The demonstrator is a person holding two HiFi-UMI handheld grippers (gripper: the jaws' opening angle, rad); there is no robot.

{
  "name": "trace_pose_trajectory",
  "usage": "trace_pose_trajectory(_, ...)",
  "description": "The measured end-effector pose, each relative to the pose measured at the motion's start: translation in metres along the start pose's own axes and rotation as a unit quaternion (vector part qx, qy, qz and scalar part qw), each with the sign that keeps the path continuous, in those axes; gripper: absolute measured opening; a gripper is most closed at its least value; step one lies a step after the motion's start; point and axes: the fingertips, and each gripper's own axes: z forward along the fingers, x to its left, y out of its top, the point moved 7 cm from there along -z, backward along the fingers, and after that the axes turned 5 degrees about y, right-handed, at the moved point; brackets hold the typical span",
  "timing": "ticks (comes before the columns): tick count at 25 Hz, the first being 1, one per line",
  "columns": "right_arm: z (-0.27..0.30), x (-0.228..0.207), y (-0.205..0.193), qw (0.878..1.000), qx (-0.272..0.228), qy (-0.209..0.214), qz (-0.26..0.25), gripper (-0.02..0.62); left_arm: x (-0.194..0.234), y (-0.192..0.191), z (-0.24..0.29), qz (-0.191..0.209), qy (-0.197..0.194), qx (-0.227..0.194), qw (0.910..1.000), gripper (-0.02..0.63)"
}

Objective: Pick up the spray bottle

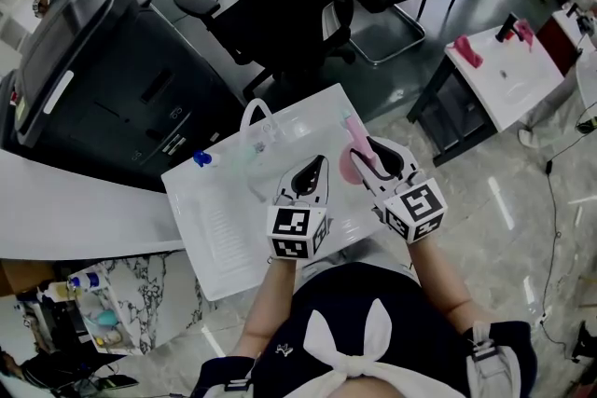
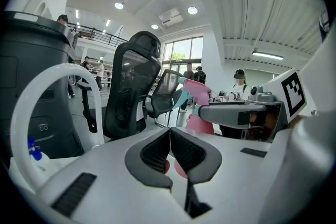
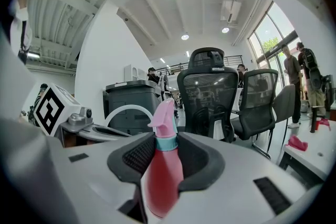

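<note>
The pink spray bottle point(image 1: 351, 144) with a teal collar stands upright over the white table point(image 1: 224, 238), near its far right part. My right gripper point(image 1: 366, 154) is shut on it; in the right gripper view the bottle's body point(image 3: 163, 170) fills the gap between the dark pads point(image 3: 195, 157), and the nozzle rises above them. My left gripper point(image 1: 315, 167) hovers just left of the bottle, its jaws shut on nothing point(image 2: 169, 139). From the left gripper view the bottle point(image 2: 199, 99) shows behind the right gripper's finger point(image 2: 231, 112).
A clear jug with a white loop handle point(image 1: 257, 118) stands on the table left of the grippers, and a small blue-capped item point(image 1: 201, 159) lies farther left. Black office chairs point(image 1: 298, 5) and a dark cabinet point(image 1: 103, 79) stand beyond the table. Another white table point(image 1: 504, 70) is at right.
</note>
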Motion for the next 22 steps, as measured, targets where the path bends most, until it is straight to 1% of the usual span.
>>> trace_pose_trajectory(7,-0.0004,0.0004,-0.0007,1.0,0.001,0.0,0.001,0.14,-0.0021,-0.0012,0.0021,0.0,-0.006,0.001,1.0,0.028)
trace_pose_trajectory(22,0.0079,-0.0034,-0.0014,1.0,0.003,0.008,0.007,0.14,-0.0004,0.0001,0.0078,-0.001,-0.006,0.002,1.0,0.028)
